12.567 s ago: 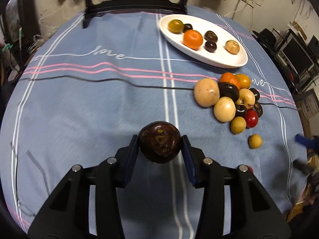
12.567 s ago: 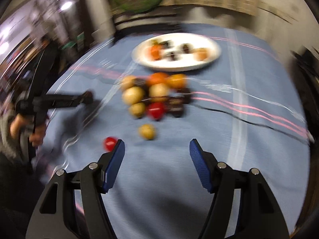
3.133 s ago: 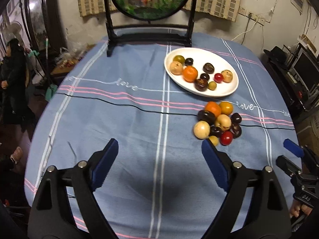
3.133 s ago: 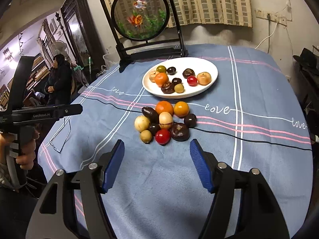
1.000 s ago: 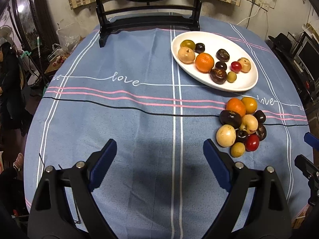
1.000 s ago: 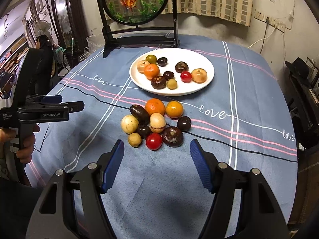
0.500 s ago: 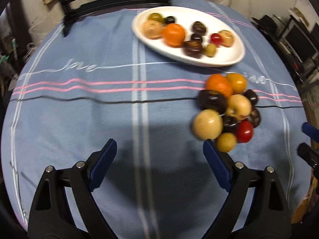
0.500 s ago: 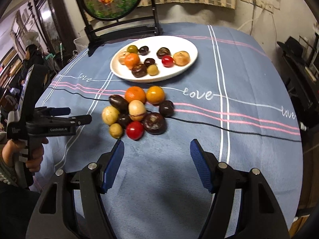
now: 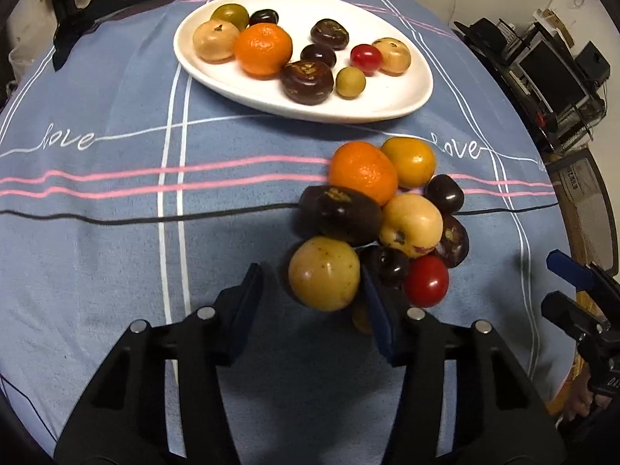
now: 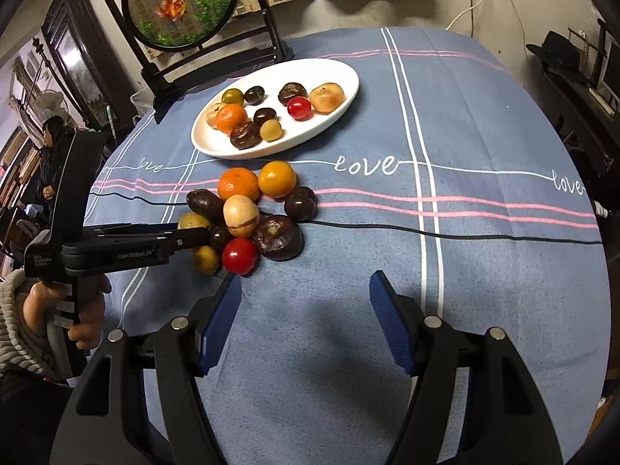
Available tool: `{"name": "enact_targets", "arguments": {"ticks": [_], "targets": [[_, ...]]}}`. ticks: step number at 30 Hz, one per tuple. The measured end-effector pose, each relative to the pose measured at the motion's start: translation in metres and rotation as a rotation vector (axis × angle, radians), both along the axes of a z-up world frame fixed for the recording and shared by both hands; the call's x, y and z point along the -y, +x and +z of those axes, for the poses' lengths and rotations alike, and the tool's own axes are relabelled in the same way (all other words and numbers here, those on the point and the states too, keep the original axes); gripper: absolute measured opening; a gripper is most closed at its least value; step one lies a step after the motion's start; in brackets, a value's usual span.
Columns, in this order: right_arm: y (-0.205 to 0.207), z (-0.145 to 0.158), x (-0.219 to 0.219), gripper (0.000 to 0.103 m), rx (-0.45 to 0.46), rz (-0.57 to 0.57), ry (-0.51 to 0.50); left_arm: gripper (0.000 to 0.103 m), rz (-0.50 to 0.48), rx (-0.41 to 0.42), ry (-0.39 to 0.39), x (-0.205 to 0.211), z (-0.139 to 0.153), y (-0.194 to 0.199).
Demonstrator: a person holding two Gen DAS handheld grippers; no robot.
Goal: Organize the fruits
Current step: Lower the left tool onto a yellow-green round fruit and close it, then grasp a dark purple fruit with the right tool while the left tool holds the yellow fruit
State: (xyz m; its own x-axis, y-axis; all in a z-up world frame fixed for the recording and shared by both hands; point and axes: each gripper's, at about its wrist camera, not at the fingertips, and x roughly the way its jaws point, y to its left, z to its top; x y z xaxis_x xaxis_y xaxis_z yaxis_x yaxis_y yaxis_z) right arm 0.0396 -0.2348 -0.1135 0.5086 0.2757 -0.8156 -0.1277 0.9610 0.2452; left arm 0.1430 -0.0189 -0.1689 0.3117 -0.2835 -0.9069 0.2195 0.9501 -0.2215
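dim indoor light, fisheye-warped edges

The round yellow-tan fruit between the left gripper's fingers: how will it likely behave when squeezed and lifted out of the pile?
The round yellow-tan fruit looks smooth and near-spherical, so it may slip or roll from the left gripper, whose fingers are not yet closed on it. It touches the dark purple oval fruit and the small dark cherry-like fruit, so these neighbours could shift. It looks firm, probably not crushable.
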Motion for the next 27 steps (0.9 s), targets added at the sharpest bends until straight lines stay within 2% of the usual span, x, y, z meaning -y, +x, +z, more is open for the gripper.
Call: {"name": "enact_targets", "arguments": {"ticks": [3, 8, 13, 17, 19, 22, 27], "targets": [[0.000, -0.001, 0.002, 0.069, -0.002, -0.011, 0.006, 0.037, -0.011, -0.006, -0.053, -0.003, -0.003, 0.001], [-0.002, 0.001, 0.003, 0.069, 0.007, -0.015, 0.008, 0.037, -0.025, 0.022, -0.019, -0.001, -0.001, -0.005], [0.010, -0.001, -0.012, 0.069, 0.034, 0.038, 0.005, 0.037, 0.040, 0.034, -0.004, -0.026, 0.005, -0.016], [0.034, -0.013, -0.027, 0.069, 0.036, 0.063, -0.008, 0.037, 0.092, 0.034, 0.027, -0.050, 0.007, -0.026], [0.046, -0.022, -0.033, 0.069, 0.016, 0.066, -0.029, 0.037, 0.120, 0.023, 0.033, -0.058, 0.006, -0.030], [0.054, -0.033, -0.036, 0.063, -0.005, 0.076, -0.078, 0.037, 0.137, 0.019, 0.036, -0.065, 0.004, -0.033], [0.058, -0.044, -0.037, 0.060, -0.043, 0.099, -0.055, 0.037, 0.148, 0.013, 0.034, -0.067, 0.001, -0.034]]}}
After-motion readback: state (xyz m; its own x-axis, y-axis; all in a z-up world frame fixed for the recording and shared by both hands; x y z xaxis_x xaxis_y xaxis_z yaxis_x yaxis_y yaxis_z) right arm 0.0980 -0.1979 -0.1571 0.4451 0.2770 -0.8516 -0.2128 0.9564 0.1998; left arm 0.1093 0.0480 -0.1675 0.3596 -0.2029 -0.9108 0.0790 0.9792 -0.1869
